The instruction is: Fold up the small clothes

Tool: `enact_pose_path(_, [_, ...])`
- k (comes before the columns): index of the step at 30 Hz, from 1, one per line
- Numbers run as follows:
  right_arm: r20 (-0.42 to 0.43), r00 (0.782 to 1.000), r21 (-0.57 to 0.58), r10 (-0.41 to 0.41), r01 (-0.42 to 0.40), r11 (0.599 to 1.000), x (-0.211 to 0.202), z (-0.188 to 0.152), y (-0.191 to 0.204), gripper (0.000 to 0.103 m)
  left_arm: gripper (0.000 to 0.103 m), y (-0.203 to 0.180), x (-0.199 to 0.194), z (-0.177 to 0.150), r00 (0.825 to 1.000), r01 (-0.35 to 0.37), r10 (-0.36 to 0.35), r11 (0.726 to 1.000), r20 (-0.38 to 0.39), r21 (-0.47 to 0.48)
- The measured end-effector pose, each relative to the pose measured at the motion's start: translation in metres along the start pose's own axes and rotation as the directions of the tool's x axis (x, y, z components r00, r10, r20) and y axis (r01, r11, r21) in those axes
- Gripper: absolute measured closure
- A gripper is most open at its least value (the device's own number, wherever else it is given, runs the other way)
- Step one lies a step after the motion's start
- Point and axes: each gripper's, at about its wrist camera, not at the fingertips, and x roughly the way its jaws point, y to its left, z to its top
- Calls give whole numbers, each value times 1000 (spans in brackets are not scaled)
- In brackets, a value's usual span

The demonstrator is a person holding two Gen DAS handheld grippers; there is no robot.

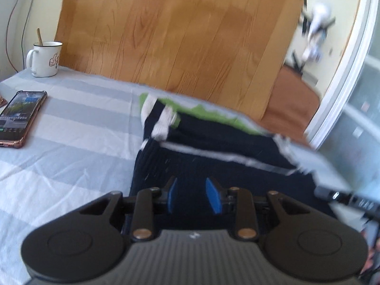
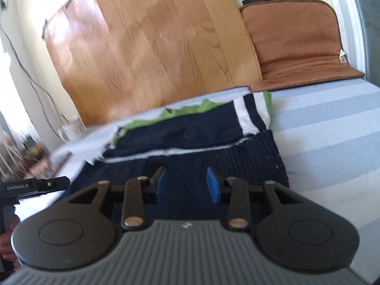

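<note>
1. My left gripper (image 1: 194, 193) hovered over the near edge of the navy knit garment (image 1: 213, 166). Its blue pads (image 1: 213, 196) stood apart with only dark fabric visible beneath the gap; I saw nothing pinched between them.
2. My right gripper (image 2: 186, 185) was in the same condition: pads (image 2: 212, 185) spread, clear of the cloth, nothing gripped.
3. The garment (image 2: 197, 140) lay flat on the striped grey-and-white bedsheet (image 1: 71, 128), folded over on itself, with white bands and green trim (image 2: 204, 105) showing along its far edge. A thin white stripe (image 2: 178, 152) crossed the middle of the folded piece.
4. In the right wrist view, the other gripper's black body (image 2: 35, 185) showed at the left, just beside the garment's left edge.
5. On the sheet, well apart from the garment to the left, lay a smartphone (image 1: 21, 116) with a lit screen, and beyond it a white enamel mug (image 1: 46, 58) with a stick standing in it.
6. A wooden board (image 1: 178, 30) stood behind the bed. A brown cushion (image 2: 299, 42) leaned at the right.
7. Both views were motion-blurred; finer detail of the knit could not be confirmed.
</note>
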Motion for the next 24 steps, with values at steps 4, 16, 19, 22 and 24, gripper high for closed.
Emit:
enact_pose_path(4, [-47, 991, 59, -125, 128, 990, 8, -9, -29, 73, 77, 14, 4, -15, 1000, -11, 11, 1000, -27, 1])
enact_pose_path(16, [-56, 992, 103, -116, 122, 987, 3, -7, -34, 58, 63, 23, 18, 39, 999, 14, -13, 1000, 33, -9])
enact_pose_path(19, [-61, 992, 101, -113, 119, 988, 6, -6, -33, 55, 62, 21, 40, 51, 999, 21, -21, 1000, 33, 14])
enact_pose_path(22, [-74, 992, 105, -106, 113, 988, 4, -5, -35, 55, 62, 25, 63, 49, 1000, 8, -8, 1000, 5, 14])
enact_pose_path(24, [-106, 989, 100, -105, 116, 988, 5, 1, -34, 56, 63, 31, 74, 42, 1000, 7, -7, 1000, -24, -2])
